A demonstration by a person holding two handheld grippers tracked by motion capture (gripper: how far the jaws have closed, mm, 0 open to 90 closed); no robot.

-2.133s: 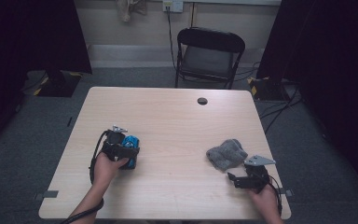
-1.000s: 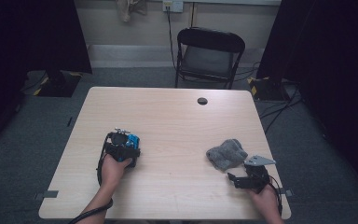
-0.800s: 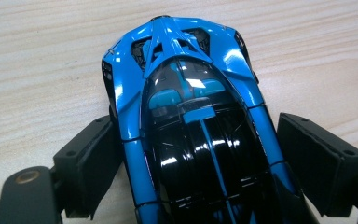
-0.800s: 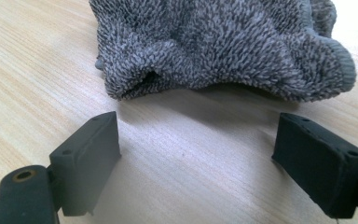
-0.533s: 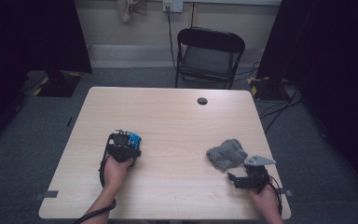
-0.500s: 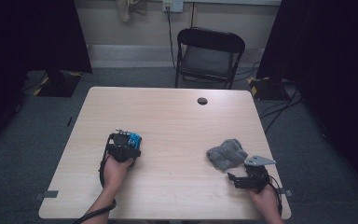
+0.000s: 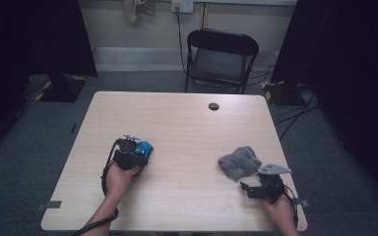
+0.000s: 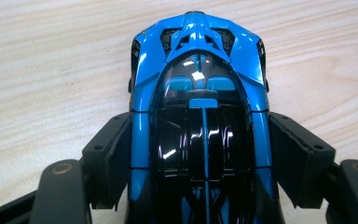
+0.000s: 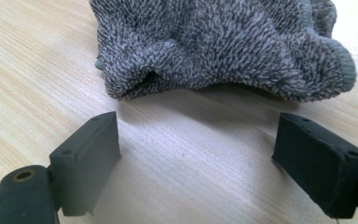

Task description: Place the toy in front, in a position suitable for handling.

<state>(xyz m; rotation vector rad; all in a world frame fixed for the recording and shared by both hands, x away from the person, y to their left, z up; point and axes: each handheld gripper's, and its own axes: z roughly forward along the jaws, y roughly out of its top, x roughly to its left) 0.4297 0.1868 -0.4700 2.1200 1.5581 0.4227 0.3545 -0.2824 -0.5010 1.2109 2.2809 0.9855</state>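
A glossy blue and black toy car (image 8: 198, 60) rests on the wooden table (image 7: 187, 123), left of centre (image 7: 144, 147). My left gripper (image 8: 200, 154) has just been closing its jaws, and both black pads (image 8: 114, 154) now press against the car's flanks. In the high view a hand holds this gripper (image 7: 139, 151) from below. A crumpled grey knitted cloth (image 9: 223, 46) lies on the right side of the table (image 7: 238, 162). My right gripper (image 9: 196, 144) stands open a short way in front of the cloth, with bare wood between its pads (image 7: 248, 188).
A black folding chair (image 7: 221, 54) stands behind the table's far edge. A small black round cap (image 7: 213, 106) sits in the tabletop near that edge. Dark curtains hang at both sides, and cables run across the floor on the right.
The left forearm has swung from a slant to more upright under its gripper, and the car sits slightly farther up the table. The right hand and cloth have not moved.
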